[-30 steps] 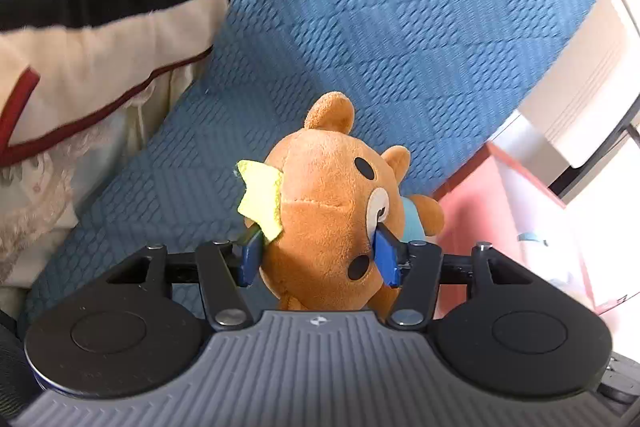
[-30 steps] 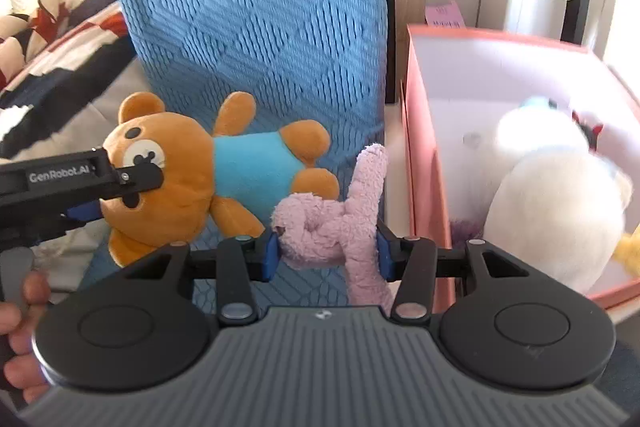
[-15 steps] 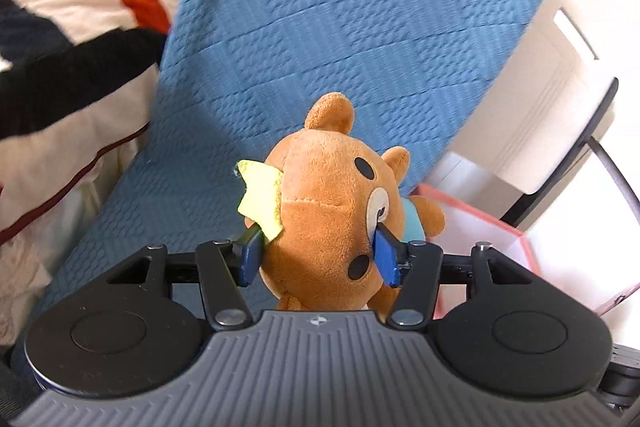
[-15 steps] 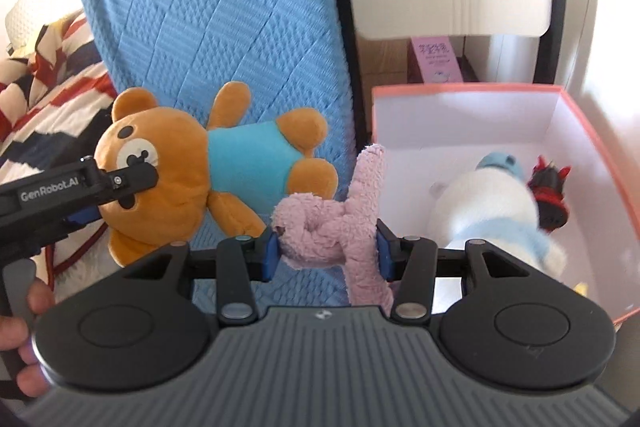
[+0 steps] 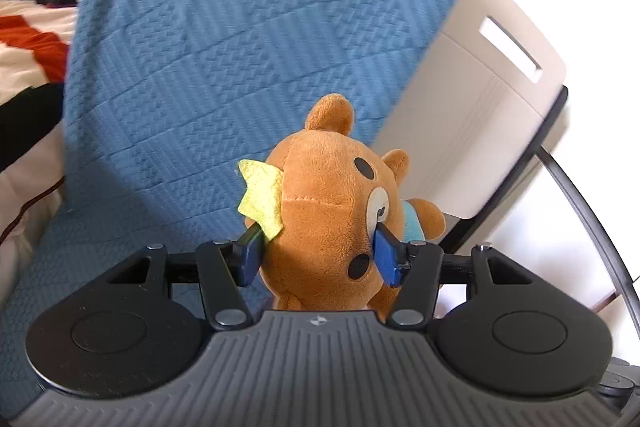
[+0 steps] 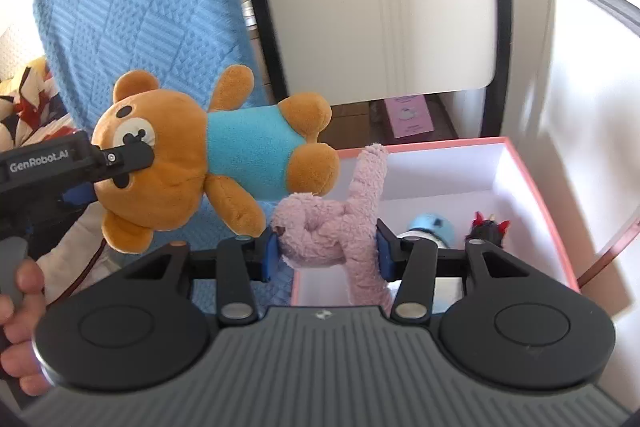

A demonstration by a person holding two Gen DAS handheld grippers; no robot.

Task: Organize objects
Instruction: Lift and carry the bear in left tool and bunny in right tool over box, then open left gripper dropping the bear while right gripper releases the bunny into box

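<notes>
My left gripper [image 5: 318,253] is shut on the head of a brown plush bear [image 5: 328,223] in a light blue shirt, with a yellow tag beside the left pad. In the right wrist view the same bear [image 6: 192,163] hangs sideways in the air, held by the left gripper [image 6: 124,157] at its face. My right gripper [image 6: 326,253] is shut on a pink plush toy [image 6: 336,223], one long limb pointing up. Just beyond it stands the pink-rimmed white box [image 6: 532,187], holding a white and blue plush [image 6: 430,227] and a small black and red toy [image 6: 488,229].
A blue textured cover [image 5: 256,39] drapes a seat behind the bear. A striped blanket [image 5: 28,27] lies at the left. A white chair back with black frame [image 6: 384,7] stands behind the box. A person's hand [image 6: 20,307] grips the left tool.
Both grippers have risen with their toys and moved toward the box. The box now sits lower and more open to view in the right wrist view; the chair back has come into sight.
</notes>
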